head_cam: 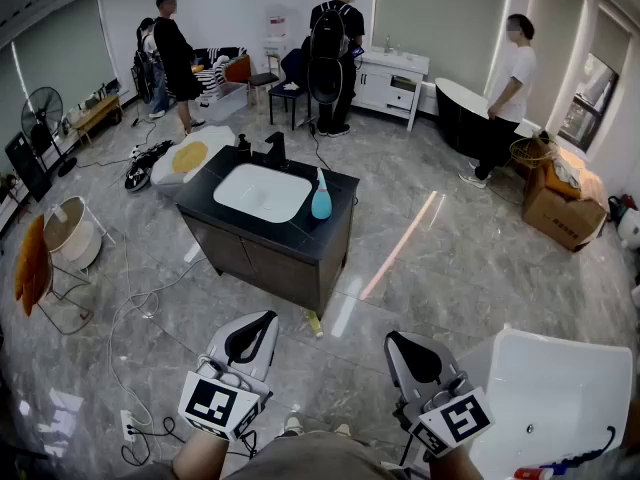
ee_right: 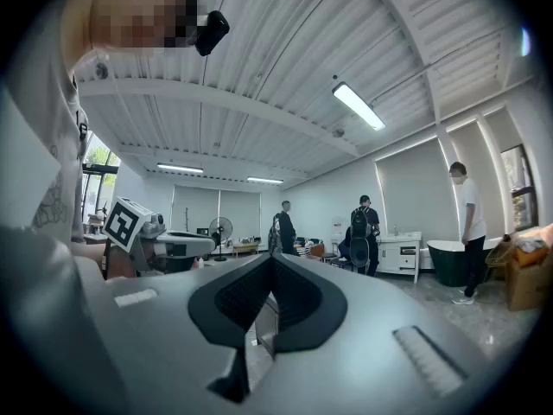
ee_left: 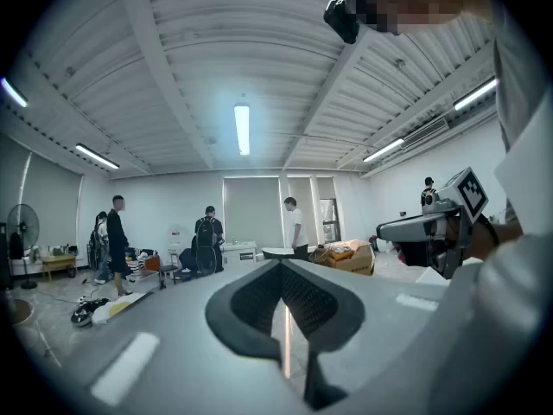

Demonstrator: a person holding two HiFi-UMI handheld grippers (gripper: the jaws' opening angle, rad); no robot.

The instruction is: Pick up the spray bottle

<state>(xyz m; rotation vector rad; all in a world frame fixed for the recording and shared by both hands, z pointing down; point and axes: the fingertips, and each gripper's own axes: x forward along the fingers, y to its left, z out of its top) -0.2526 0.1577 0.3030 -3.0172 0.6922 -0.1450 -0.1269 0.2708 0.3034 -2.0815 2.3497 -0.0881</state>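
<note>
Spray bottle stood on the black vanity counter just right of the white basin, well apart from the left gripper and right gripper, both pressed closed on nothing, so approach and grasp were not yet done.

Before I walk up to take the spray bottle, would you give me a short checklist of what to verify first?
1. Target located: ok. The spray bottle stands upright on the black vanity, right of the white basin.
2. Within reach: not ok. Both grippers are well short of the vanity, with bare floor between.
3. Left gripper free: ok. Jaws together, nothing between them.
4. Right gripper ready to grasp: not ok. Jaws shut and empty; open them first.
5. Walkway: cannot tell fully. A small yellow object lies on the floor by the vanity's near corner.
</note>
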